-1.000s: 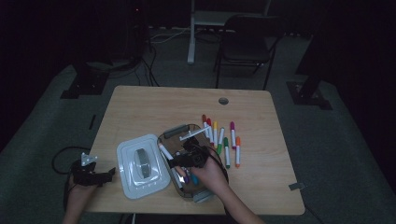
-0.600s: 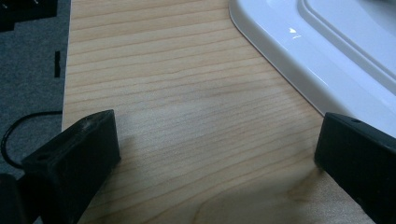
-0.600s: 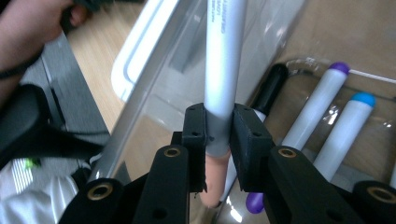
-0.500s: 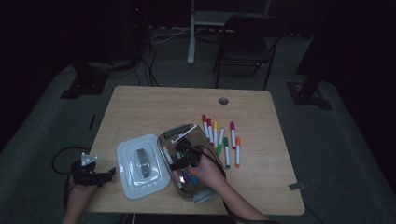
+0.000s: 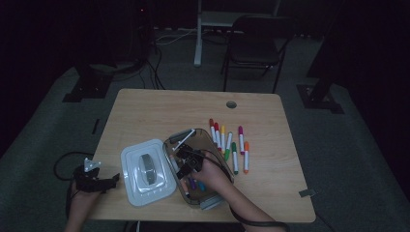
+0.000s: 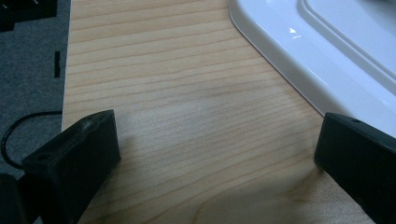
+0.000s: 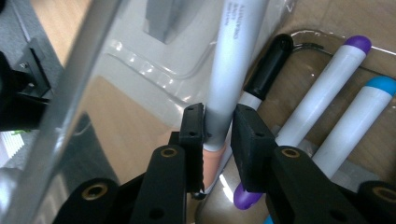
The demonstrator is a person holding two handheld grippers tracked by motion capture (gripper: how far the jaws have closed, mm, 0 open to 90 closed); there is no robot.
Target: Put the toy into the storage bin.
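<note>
A clear plastic box (image 5: 209,200) sits at the table's middle front, with a white lid (image 5: 147,171) lying to its left. My right gripper (image 5: 186,162) reaches down into the box and is shut on a grey-white marker (image 7: 238,56) near its peach-coloured end, pads (image 7: 194,126) pressing on both sides. Black-capped (image 7: 271,60), purple-capped (image 7: 327,88) and blue-capped (image 7: 362,112) markers lie on the box floor beside it. Several more markers (image 5: 232,145) lie in a row right of the box. My left gripper (image 5: 113,179) (image 6: 217,135) rests open over bare wood, next to the lid's edge (image 6: 327,56).
The wooden table (image 5: 159,111) has a cable hole (image 5: 231,104) near its far edge. A chair (image 5: 256,38) and stand legs are on the floor beyond. My left gripper is at the table's left front edge, its cable trailing to the floor.
My right hand has moved a little nearer and lower into the clear box, carrying the marker. The left gripper has stayed where it was.
</note>
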